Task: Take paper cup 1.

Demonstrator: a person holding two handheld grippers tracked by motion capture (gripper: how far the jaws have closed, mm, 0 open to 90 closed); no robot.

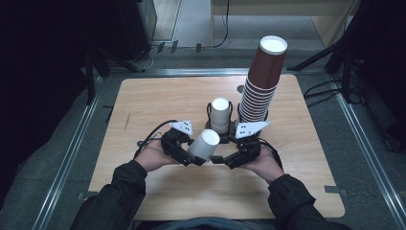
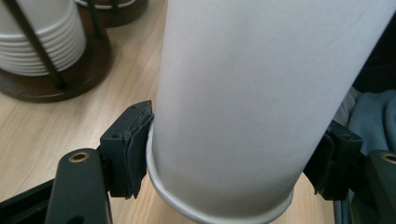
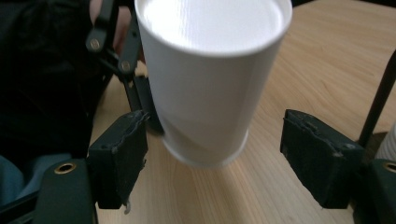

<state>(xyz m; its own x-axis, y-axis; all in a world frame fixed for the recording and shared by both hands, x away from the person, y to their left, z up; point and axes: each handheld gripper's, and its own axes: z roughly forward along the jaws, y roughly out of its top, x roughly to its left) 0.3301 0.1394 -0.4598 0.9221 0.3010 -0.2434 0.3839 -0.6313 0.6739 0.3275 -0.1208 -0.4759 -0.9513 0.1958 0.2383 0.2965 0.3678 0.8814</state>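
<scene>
The person's two forearms come in from the near edge of the wooden surface (image 1: 143, 100), in dark sleeves, and the hands meet close together near its middle. The left hand (image 1: 152, 158) lies palm up and carries the left tongs (image 1: 194, 155), which point toward the right. These tongs pinch a white paper cup (image 1: 204, 145) near its rim; in the left gripper view both black pads (image 2: 133, 149) press on the cup's wall, one on each side just above the rolled rim. The cup is upside down and tilted, so its closed bottom faces up and away from the person, and it hangs a little above the surface.

The right hand (image 1: 265, 165) is also turned palm up and holds the right tongs (image 1: 225, 159), which point toward the left, at the cup. Its jaws are spread wide. In the right gripper view the cup stands between them, and the pads (image 3: 119, 158) do not touch it.

Behind the hands, a dark round holder (image 1: 209, 125) with thin upright rods keeps a stack of white cups (image 1: 220, 114). Just beside it, on the right, a tall stack of brown ribbed cups (image 1: 261, 81) rises high and leans slightly to the right. The floor around the surface is grey, with cables (image 1: 325, 91) on the right side.
</scene>
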